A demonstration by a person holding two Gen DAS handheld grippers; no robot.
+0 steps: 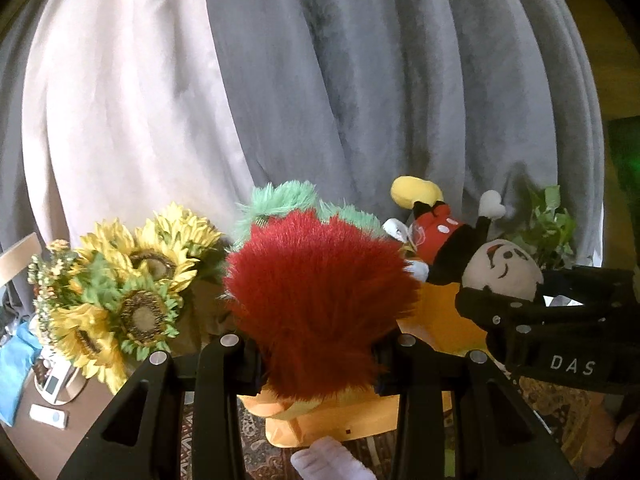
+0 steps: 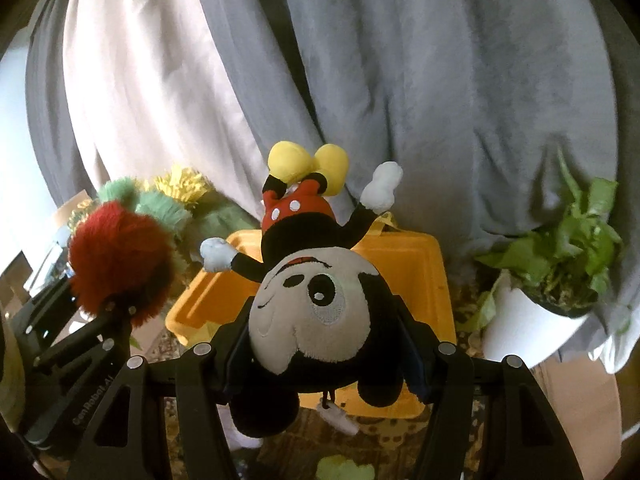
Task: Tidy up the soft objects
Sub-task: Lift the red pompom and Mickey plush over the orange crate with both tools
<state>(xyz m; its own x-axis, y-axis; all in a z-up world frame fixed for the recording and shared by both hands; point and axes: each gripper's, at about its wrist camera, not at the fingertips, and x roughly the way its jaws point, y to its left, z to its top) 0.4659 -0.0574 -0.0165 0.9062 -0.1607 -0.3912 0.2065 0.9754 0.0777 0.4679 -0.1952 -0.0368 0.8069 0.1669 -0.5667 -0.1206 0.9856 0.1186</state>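
My left gripper (image 1: 316,364) is shut on a fluffy red plush with a green tuft (image 1: 316,300), held above an orange bin (image 1: 344,424). My right gripper (image 2: 324,364) is shut on the head of a Mickey Mouse plush (image 2: 316,304), which hangs feet-up over the same orange bin (image 2: 416,264). The Mickey plush also shows at the right of the left wrist view (image 1: 496,264), with the right gripper (image 1: 560,320) around it. The red plush and the left gripper (image 2: 108,312) show at the left of the right wrist view (image 2: 116,256).
Grey and white curtains (image 1: 360,80) hang behind. A bunch of artificial sunflowers (image 1: 132,288) stands at the left. A potted green plant (image 2: 560,256) in a white pot stands at the right. A patterned rug (image 2: 360,440) lies under the bin. A white plush piece (image 1: 328,460) lies below.
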